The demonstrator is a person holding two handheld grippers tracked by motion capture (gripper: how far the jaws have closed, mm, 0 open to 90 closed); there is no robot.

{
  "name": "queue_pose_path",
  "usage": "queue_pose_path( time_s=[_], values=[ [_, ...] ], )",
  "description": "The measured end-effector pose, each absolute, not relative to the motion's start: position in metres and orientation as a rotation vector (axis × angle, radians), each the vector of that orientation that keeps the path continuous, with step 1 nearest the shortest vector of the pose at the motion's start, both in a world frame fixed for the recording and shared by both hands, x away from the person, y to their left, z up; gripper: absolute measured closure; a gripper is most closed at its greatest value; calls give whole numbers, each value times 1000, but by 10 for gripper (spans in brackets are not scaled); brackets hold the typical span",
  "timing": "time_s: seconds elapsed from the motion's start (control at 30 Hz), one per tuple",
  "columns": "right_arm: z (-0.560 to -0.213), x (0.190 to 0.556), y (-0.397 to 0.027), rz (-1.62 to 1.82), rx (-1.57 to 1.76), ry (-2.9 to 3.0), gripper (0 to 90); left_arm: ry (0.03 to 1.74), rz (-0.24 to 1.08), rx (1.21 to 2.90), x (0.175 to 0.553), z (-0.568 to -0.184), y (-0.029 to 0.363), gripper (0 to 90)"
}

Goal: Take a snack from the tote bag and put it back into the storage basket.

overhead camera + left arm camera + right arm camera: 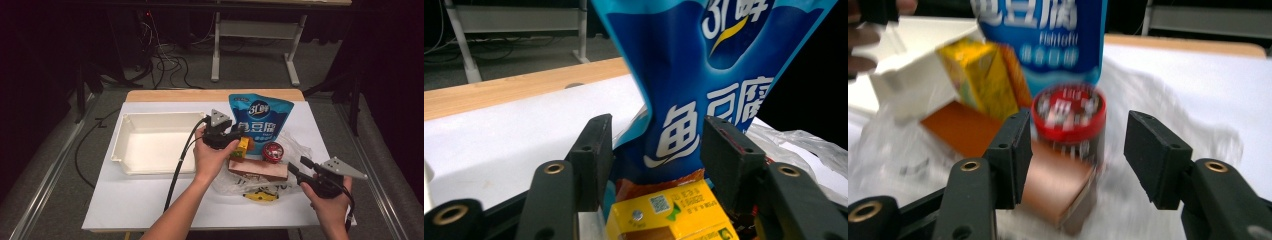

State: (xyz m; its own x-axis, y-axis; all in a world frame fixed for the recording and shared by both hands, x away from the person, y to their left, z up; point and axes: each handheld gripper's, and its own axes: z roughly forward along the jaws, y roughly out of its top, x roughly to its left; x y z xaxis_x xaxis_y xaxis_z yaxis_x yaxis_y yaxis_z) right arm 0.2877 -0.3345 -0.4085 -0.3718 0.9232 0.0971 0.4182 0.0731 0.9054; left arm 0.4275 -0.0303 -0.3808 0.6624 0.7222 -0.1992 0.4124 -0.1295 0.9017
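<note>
On the white counter (150, 200), at the left, a wide white plastic tray (150, 142). Just to its right, a small heap of food things on a crinkly clear plastic bag (297, 145).

At the back of the heap, a tall blue shiny pouch (260, 117) with white writing, standing up. In front of it, a little yellow paper carton (243, 147), tipped over a bit, and beside that a round tin with a red lid (273, 151). Under both, a long flat brown box (260, 170). Something yellow (260, 196) peeking out from under the bag, too hidden to tell.

Left gripper (235, 137) held in the left hand (212, 157), right over the yellow carton and just beside the tray's right end. In the left gripper view, black fingers (594, 150) apart, not pinching anything. Bottom of the blue pouch (694, 90) between them, a bit farther off. Yellow carton (669, 212) low down and very close, between the fingers but not squeezed.

Right gripper (297, 167) held in the right hand (330, 205), near the right end of the brown box, pointing at the heap. In the right gripper view, black fingers (1013, 145) wide apart too, holding nothing. Red-lidded tin (1069, 112) straight ahead between them, not touching. Brown box (1058, 185) below it, yellow carton (980, 75) off to the left, all a bit blurry.
</note>
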Motion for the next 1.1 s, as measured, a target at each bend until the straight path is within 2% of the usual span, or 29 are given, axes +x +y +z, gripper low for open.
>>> queue_pose_path(
  time_s=[0.23, 0.47, 0.6, 0.63, 0.67, 0.73, 0.8, 0.87, 1.03, 1.1],
  values=[
    [-395, 323, -323, 1271, 1329, 1846, 453, 908, 333, 1719, 434, -376, -26, 466],
    [-410, 315, -312, 1273, 1313, 1885, 454, 906, 322, 1758, 445, -376, -45, 308],
    [-414, 311, -315, 1277, 1320, 1892, 456, 914, 305, 1782, 449, -377, -51, 334],
    [-415, 310, -315, 1274, 1321, 1895, 456, 916, 304, 1793, 449, -378, -53, 359],
    [-416, 309, -316, 1271, 1323, 1896, 458, 910, 300, 1810, 449, -379, -55, 430],
    [-417, 308, -318, 1270, 1328, 1894, 462, 901, 350, 1821, 445, -378, -58, 506],
    [-417, 308, -318, 1272, 1336, 1891, 464, 885, 382, 1838, 442, -377, -60, 648],
    [-418, 307, -319, 1282, 1339, 1891, 477, 868, 377, 1860, 440, -373, -64, 745],
    [-419, 306, -315, 1281, 1325, 1908, 480, 864, 399, 1876, 440, -371, -69, 866],
    [-419, 305, -313, 1271, 1319, 1913, 480, 870, 361, 1860, 441, -372, -68, 894]
  ],
)
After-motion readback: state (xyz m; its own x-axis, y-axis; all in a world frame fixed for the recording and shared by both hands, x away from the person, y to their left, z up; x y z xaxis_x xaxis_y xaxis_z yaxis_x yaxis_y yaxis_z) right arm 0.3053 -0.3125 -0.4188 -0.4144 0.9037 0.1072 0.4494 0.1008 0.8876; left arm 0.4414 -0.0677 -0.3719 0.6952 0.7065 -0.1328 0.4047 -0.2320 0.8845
